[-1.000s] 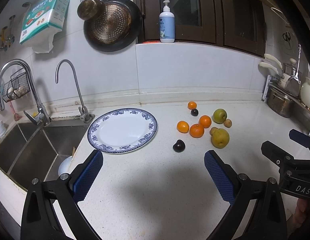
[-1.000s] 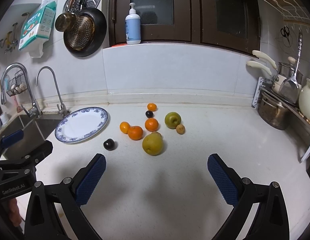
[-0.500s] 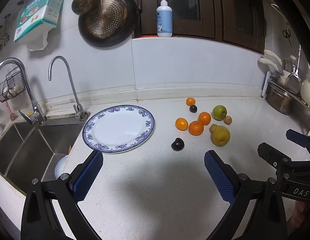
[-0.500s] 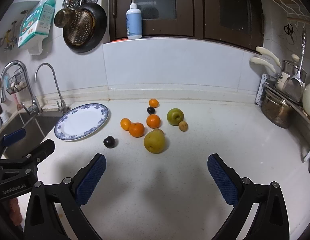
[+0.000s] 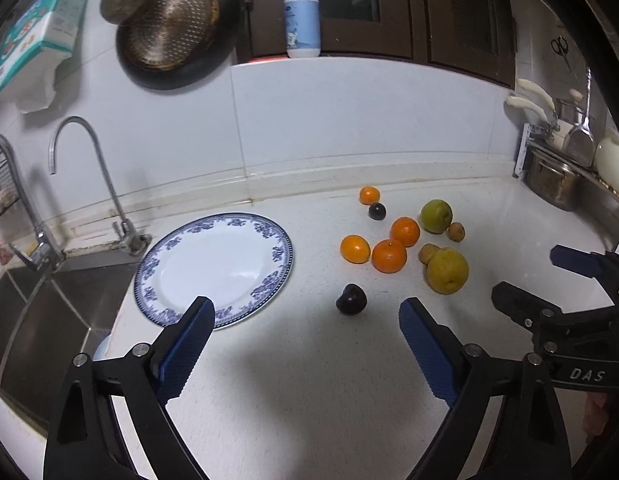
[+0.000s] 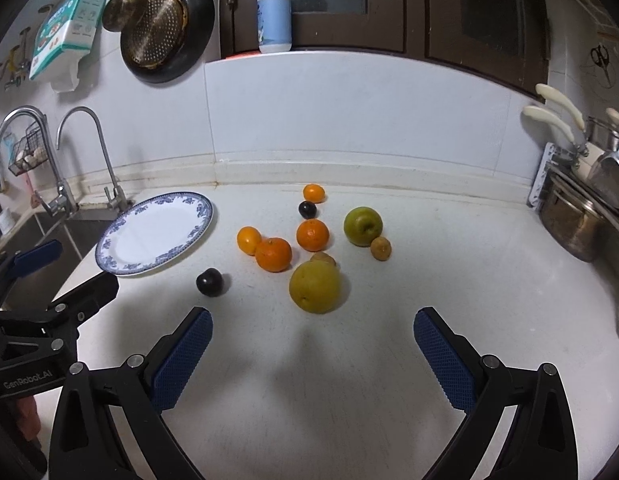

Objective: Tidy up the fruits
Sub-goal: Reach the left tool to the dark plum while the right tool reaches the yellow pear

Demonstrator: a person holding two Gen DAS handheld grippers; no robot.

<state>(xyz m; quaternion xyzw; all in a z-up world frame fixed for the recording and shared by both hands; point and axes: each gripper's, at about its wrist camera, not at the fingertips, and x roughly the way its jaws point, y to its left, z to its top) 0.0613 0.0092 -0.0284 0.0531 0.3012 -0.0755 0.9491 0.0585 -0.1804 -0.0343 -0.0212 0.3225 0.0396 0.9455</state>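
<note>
The left tool (image 5: 303,346) hangs over the white table (image 5: 309,400) with its jaws wide apart, though they have just been closing a little; nothing is between them. The right tool (image 6: 311,342) is spread wide too and holds nothing.

Taking the blue-rimmed plate (image 5: 165,312) as the landmark: it lies bare beside the sink (image 5: 41,312), and all the fruit sits to its right on the table. Nearest the plate is a dark plum (image 5: 350,299), alone. Beyond it, farther right, two oranges (image 5: 355,249) (image 5: 389,255) touch, with a third orange (image 5: 405,231) just behind them. A yellow pear (image 5: 447,271) lies farther right still, a small brown fruit (image 5: 427,253) against it. Toward the wall are a green apple (image 5: 436,216), another small brown fruit (image 5: 456,231) beside it, a second plum (image 5: 377,211) and a small orange (image 5: 369,195).
</note>
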